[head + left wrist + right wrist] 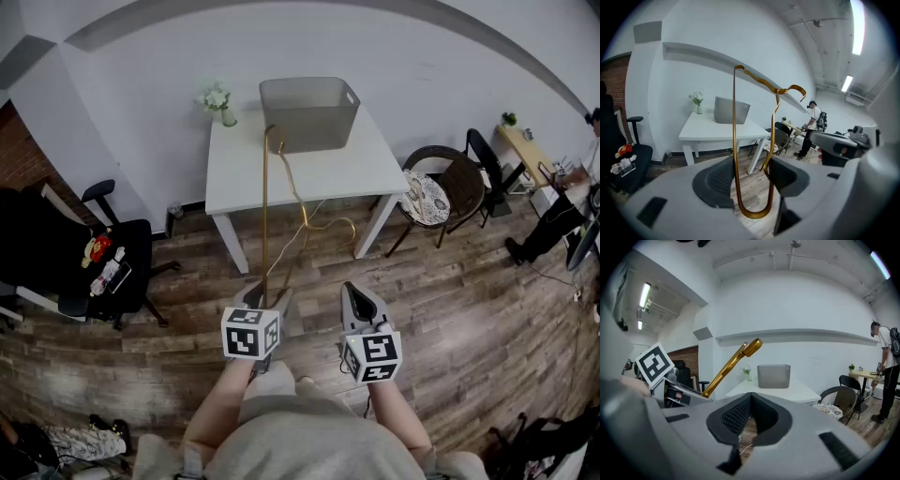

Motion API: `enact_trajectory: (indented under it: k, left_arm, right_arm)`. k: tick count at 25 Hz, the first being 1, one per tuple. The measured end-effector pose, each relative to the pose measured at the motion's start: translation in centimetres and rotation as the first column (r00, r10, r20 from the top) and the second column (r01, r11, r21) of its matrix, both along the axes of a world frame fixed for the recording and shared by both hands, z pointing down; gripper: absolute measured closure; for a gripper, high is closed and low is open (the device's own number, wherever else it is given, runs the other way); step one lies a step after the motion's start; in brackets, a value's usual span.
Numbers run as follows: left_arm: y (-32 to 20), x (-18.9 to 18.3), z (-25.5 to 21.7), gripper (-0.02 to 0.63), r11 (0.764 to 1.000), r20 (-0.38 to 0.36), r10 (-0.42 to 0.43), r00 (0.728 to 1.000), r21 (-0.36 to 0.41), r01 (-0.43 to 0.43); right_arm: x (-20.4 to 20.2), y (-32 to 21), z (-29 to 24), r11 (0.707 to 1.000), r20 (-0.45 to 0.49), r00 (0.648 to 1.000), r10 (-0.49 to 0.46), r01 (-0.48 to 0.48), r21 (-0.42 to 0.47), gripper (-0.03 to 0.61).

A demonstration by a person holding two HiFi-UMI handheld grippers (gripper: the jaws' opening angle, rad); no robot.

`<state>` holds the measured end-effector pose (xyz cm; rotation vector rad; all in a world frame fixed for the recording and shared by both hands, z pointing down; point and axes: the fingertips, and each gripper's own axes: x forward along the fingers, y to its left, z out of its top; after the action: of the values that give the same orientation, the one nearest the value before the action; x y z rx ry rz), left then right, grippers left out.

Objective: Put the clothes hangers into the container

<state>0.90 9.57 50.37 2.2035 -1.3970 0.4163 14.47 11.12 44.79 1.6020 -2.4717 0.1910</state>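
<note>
A gold wire clothes hanger (265, 206) stands upright in my left gripper (272, 298), which is shut on the hanger's lower bend. In the left gripper view both wires of that bend (734, 140) run between the pads of the left gripper (750, 176), and the hook points up and right. The grey container (309, 112) sits empty-looking at the back of the white table (234, 178), ahead of both grippers. My right gripper (361, 295) hangs beside the left one, shut with nothing in it (751, 416). In the right gripper view the hanger (729, 367) slants up at left and the container (774, 376) stands straight ahead.
A small vase of white flowers (218, 101) stands on the table's back left corner. A wicker chair with a cushion (441, 192) is right of the table, a black office chair (84, 253) left. A person (553, 220) stands by a desk at far right.
</note>
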Motion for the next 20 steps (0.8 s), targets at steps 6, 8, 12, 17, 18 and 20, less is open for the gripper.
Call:
enact_trajectory:
  k: [6,8,12,17,18,20]
  left_arm:
    - [1.3,-1.2,-0.4,0.391,1.0,0.006,-0.007,1.0,0.016,0.007]
    - [1.7,-1.2,-0.5,0.391,1.0,0.004,-0.008,1.0,0.018,0.008]
    - [2.0,-1.0,-0.9,0.391,0.999,-0.01,-0.015,1.0,0.029,0.015]
    - [2.4,-0.7,-1.1,0.391,0.999,-0.001,-0.01,1.0,0.037,0.01]
    - [2.4,-0.6,-1.0,0.391,0.999,-0.002,-0.011,1.0,0.036,0.011]
    - [2.5,-0.3,-0.9,0.391,0.999,-0.003,-0.017,1.0,0.035,0.017]
  right_arm:
    - [-0.1,1.4,-0.7,0.999,0.011,1.0,0.012,-0.013,0.042,0.583]
    - [0.0,1.6,-0.8,0.999,0.019,1.0,0.017,-0.018,0.044,0.583]
    - [-0.3,2.0,-0.7,0.999,0.015,1.0,0.005,-0.006,0.039,0.583]
    - [-0.2,2.2,-0.5,0.999,0.012,1.0,-0.003,0.002,0.044,0.583]
    - [-0.1,2.2,-0.5,0.999,0.013,1.0,-0.006,0.006,0.046,0.583]
    - [0.1,2.3,-0.4,0.999,0.012,1.0,-0.022,0.021,0.049,0.583]
